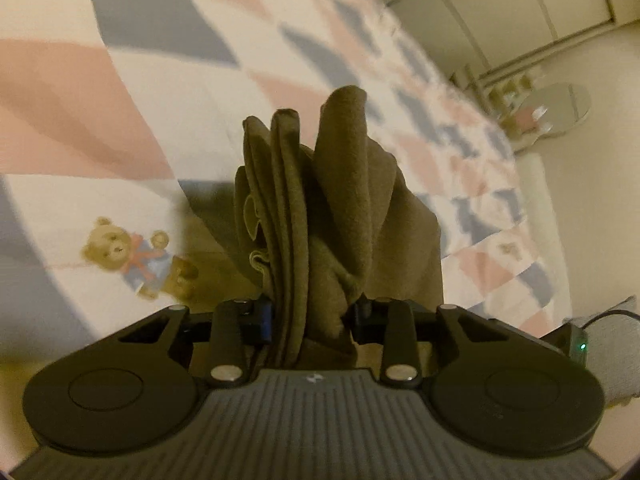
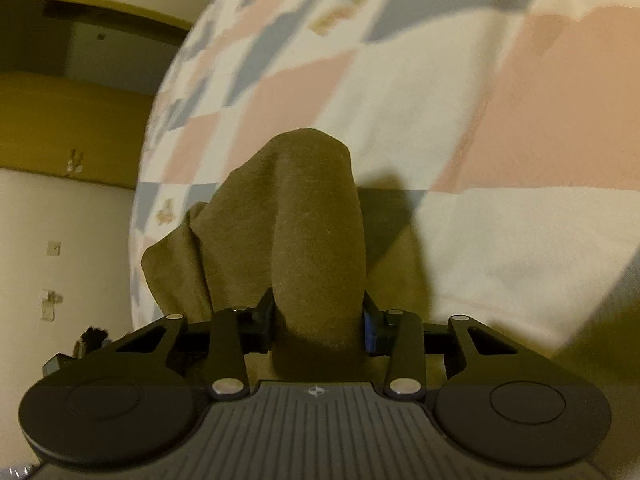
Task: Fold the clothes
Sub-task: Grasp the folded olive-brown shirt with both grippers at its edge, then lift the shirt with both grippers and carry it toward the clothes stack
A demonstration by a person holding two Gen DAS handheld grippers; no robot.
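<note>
The olive-brown garment [image 1: 320, 208] is bunched between the jaws of both tools and rises from them in thick folds above the checked bedspread [image 1: 120, 80], so it hangs off the bed where the jaws hold it; whether its lower part trails on the bedspread is hidden behind the tools. The left hand-held gripper [image 1: 310, 320] is clamped on a stack of several layers, with hemmed edges showing side by side on the teddy-bear print's [image 1: 136, 256] side of the bundle and a looser fold on the far side. The right hand-held gripper [image 2: 320, 324] is clamped on a single rounded roll of the same cloth [image 2: 312, 220], with a slack flap drooping off the side away from the bedspread's pink squares. The main risk, as I judge it, is an uneven grip: the left jaws pinch many layers at once, so an inner layer could slide out when the cloth is pulled taut, leaving a crooked edge. The right grip sits on a roll, not on a clean corner, so spreading may twist the garment instead of opening it flat. The drooping flap could tuck under when the garment is laid down on the bedspread. The picture is blurred toward the bed's edges, so I cannot tell what kind of garment it is.
</note>
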